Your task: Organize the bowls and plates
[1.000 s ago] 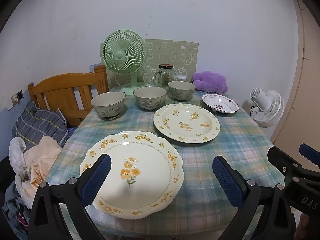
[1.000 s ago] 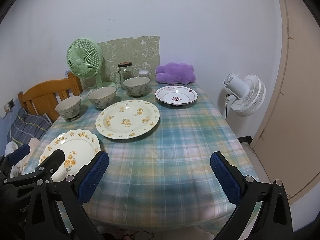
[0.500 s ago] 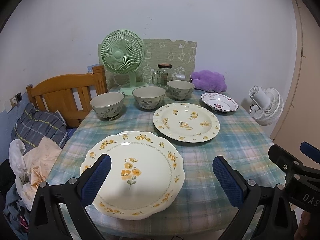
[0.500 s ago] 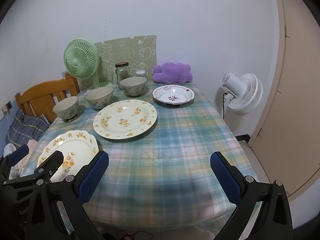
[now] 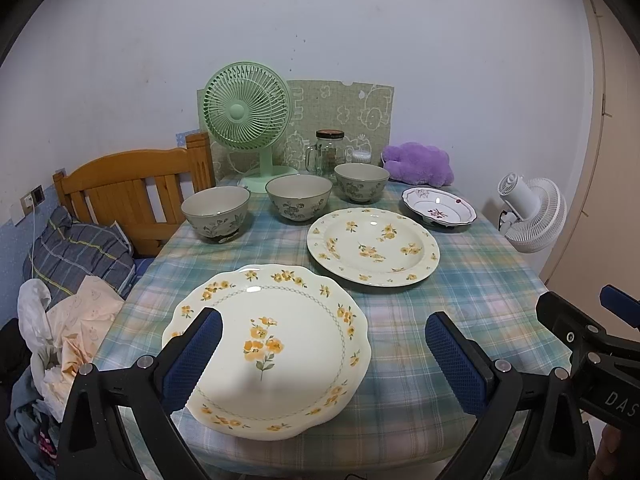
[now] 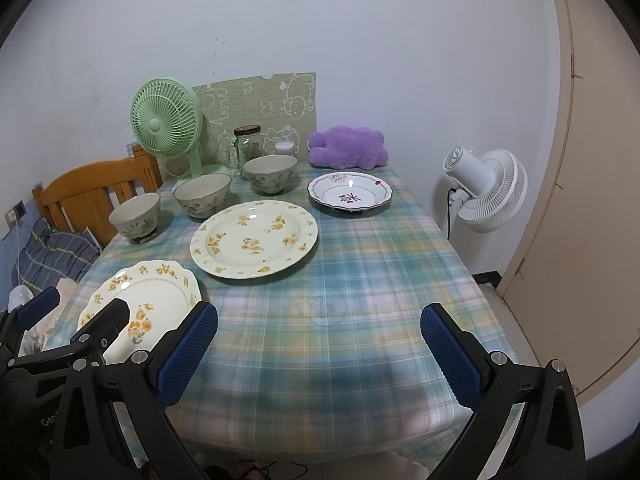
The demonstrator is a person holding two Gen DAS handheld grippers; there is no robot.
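Note:
A scalloped cream plate with yellow flowers (image 5: pixel 268 344) (image 6: pixel 148 304) lies near the table's front left edge. Behind it lies a larger round yellow-flower plate (image 5: pixel 374 245) (image 6: pixel 254 238). A small white plate with a maroon rim (image 5: pixel 439 206) (image 6: pixel 350 196) lies at the back right. Three grey-green floral bowls (image 5: pixel 216 213) (image 5: pixel 299 197) (image 5: pixel 362 182) stand in a row at the back. My left gripper (image 5: pixel 324 360) hangs open above the scalloped plate's near part. My right gripper (image 6: pixel 320 352) is open over bare cloth at the front.
A green desk fan (image 5: pixel 246 120), a glass jar (image 5: pixel 329 153) and a purple plush (image 5: pixel 418 162) stand by the wall. A wooden chair (image 5: pixel 132 184) with clothes is left of the table, a white fan (image 6: pixel 486 188) and a door to the right. The checked tablecloth (image 6: pixel 360 280) covers the table.
Both views have shifted slightly: the dishes sit a little lower and more to the left in frame. Nothing on the table has moved and both grippers stay open.

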